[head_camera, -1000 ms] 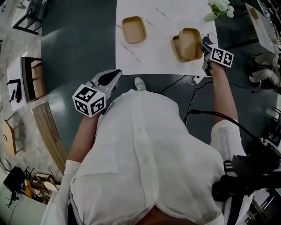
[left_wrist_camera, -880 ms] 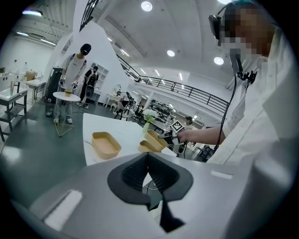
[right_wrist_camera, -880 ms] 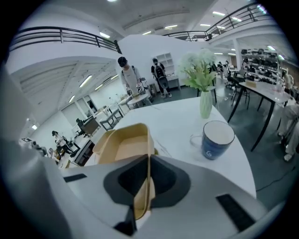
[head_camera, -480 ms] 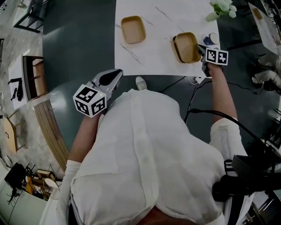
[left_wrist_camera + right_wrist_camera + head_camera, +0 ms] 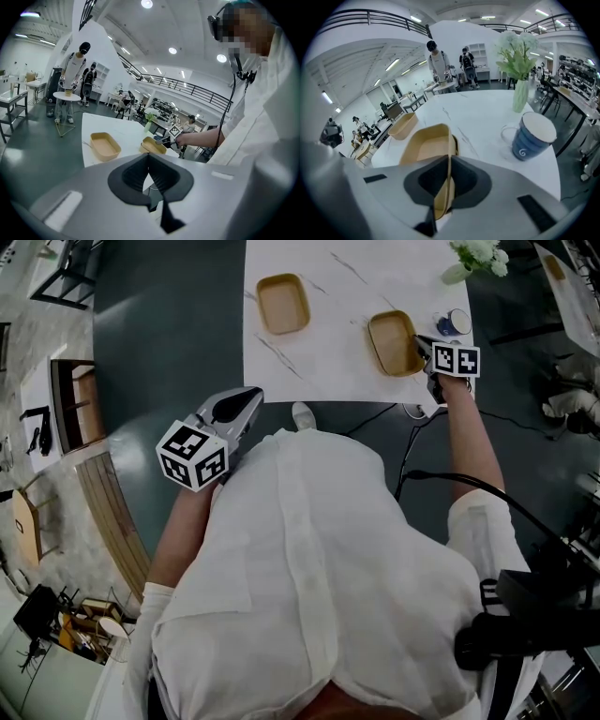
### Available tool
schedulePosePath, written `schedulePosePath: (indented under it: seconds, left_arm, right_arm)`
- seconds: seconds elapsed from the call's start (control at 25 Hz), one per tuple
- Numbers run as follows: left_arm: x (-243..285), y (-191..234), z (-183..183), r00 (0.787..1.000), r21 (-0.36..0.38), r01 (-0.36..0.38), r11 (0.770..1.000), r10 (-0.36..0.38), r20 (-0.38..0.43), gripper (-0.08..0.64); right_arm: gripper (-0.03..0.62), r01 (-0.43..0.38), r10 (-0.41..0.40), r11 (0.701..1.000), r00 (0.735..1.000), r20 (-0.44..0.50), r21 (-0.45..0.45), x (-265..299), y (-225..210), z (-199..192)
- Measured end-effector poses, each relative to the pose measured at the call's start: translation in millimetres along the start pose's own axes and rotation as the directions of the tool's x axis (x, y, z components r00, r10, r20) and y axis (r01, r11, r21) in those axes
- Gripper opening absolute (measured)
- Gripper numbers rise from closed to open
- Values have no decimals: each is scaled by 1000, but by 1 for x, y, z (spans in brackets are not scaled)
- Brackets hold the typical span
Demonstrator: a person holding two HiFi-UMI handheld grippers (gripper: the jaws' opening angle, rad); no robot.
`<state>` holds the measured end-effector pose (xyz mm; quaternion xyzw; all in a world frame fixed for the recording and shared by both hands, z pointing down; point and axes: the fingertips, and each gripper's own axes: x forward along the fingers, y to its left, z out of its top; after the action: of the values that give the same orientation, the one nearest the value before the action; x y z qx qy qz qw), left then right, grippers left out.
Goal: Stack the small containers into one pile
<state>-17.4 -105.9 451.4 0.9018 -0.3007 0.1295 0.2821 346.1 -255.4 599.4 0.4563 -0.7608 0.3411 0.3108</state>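
Note:
One tan container (image 5: 284, 303) (image 5: 105, 145) (image 5: 403, 125) lies alone on the white table (image 5: 328, 367), at its left. To the right, a second tan container (image 5: 394, 341) (image 5: 424, 147) sits nested in another; only a dark edge of the lower one (image 5: 456, 146) shows. My right gripper (image 5: 424, 343) (image 5: 449, 171) is shut on the near right rim of the top container. My left gripper (image 5: 247, 401) (image 5: 148, 159) is held back off the table, close to the body, shut with nothing between its jaws.
A blue mug (image 5: 453, 322) (image 5: 532, 136) stands just right of the stack. Beyond it is a vase of white flowers (image 5: 473, 257) (image 5: 518, 101). A cable runs over the dark floor below the table's near edge. People stand by distant tables.
My right gripper has brought the tilted container down and left onto the other one, so the two now sit nested. The left gripper has not moved.

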Motion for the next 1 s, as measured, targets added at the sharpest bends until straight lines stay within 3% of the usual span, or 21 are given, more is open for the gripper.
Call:
schedulePosePath:
  seconds: [0.52,1.0]
  left_arm:
    - [1,-3,0,1000,10,-8,1000,8,-6,8]
    - [-21,6,-7,998,-22,-60,998,61,36,8]
  right_arm:
    - [26,43,-42,997,999,16,-62,-1,-4,-1]
    - [26,-50,65,993,988,137,-109,-10,78,54]
